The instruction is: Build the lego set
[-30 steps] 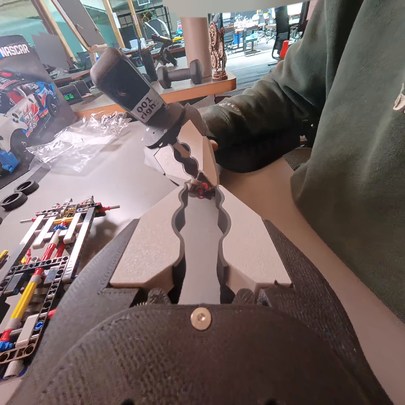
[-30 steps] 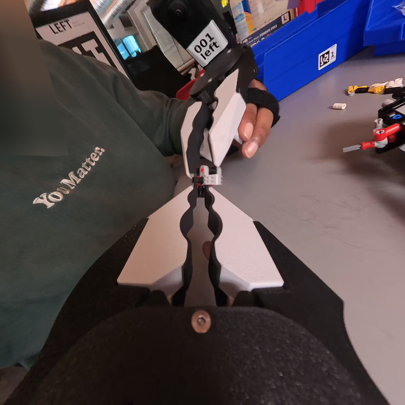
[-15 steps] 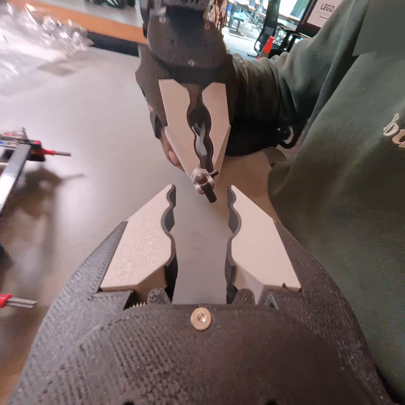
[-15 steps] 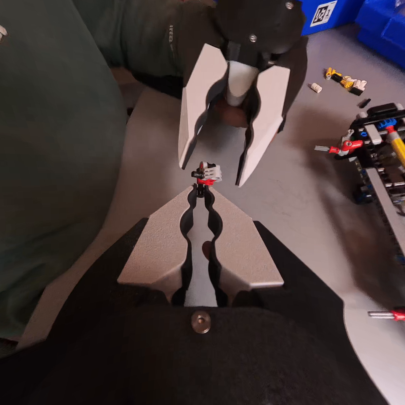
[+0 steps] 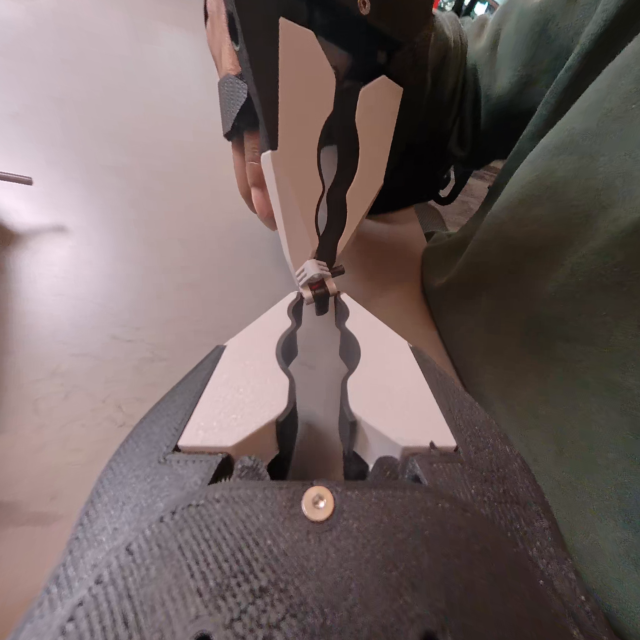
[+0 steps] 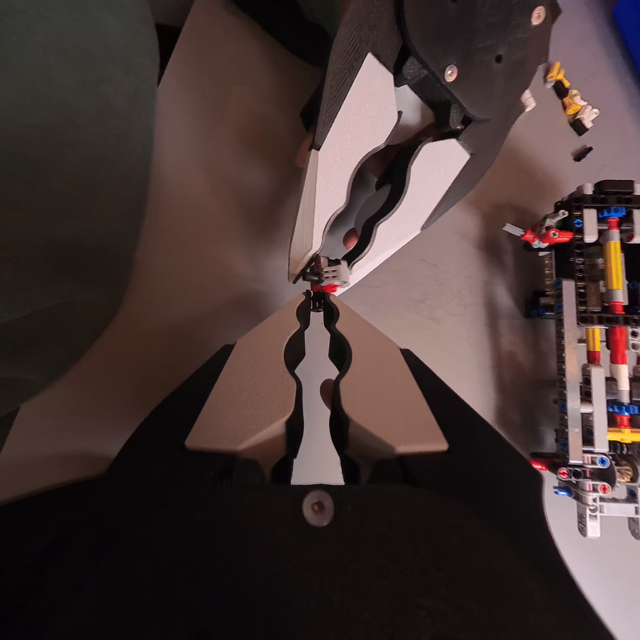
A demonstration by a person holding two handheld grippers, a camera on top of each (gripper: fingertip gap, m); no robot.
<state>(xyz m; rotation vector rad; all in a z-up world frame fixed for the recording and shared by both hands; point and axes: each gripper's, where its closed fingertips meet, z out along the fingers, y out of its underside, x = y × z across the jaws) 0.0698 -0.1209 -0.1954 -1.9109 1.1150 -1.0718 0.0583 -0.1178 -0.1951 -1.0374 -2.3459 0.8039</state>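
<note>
A small lego assembly [image 5: 316, 280] hangs between the two grippers above the table: a grey connector [image 6: 331, 272] on a red piece [image 6: 323, 287] with a black pin [image 6: 316, 303]. My right gripper [image 6: 317, 297] is shut on the black pin end. In the left wrist view it reaches down from the top [image 5: 320, 265]. My left gripper [image 5: 320, 296] has closed its tips on the grey connector. In the right wrist view it comes in from the upper right [image 6: 325, 275]. The two grippers meet tip to tip.
The black, grey, yellow and red chassis [image 6: 602, 332] lies on the grey table [image 6: 433, 311] at the right. Several small loose parts [image 6: 568, 100] lie at the upper right. A grey axle end [image 5: 15, 179] shows at the left. The person's green sleeve [image 5: 536, 311] is close by.
The left gripper was open and short of the assembly half a second ago. Its fingers now close on the grey connector. The right gripper has kept its hold throughout.
</note>
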